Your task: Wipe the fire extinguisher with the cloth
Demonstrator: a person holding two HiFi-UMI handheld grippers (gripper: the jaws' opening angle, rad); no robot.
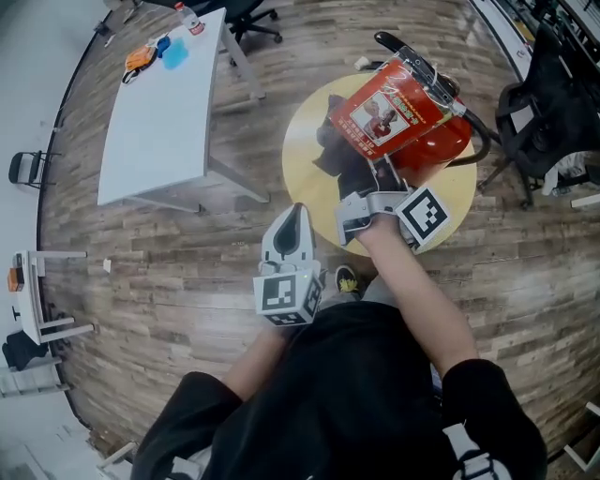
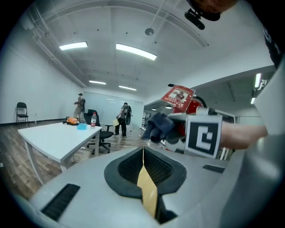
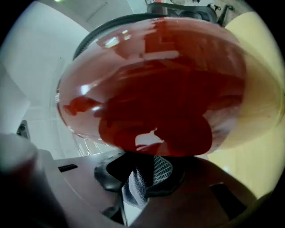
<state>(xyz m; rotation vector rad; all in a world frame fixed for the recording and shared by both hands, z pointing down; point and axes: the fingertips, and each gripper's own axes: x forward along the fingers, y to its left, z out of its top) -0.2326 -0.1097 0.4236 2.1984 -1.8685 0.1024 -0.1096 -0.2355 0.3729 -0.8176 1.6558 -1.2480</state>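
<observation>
Wiping under way at the round yellow table: the red fire extinguisher sits on the tabletop at one o'clock from me, its printed label turned up toward the head view. My right gripper is clamped on the dark cloth and brought up against the cylinder, whose glossy red wall fills the right gripper view. The cloth looks to be working the near, lower side. I judge the label face, the head and the black hose at three o'clock are yet to be covered, though no frame shows which patches are already clean. My left gripper hangs off the table edge at six o'clock, claw pinched together on nothing. A white desk with a bottle stands well apart at ten o'clock, and a black office chair is at three. Nothing blocks the stroke; only the hose may snag the cloth.
</observation>
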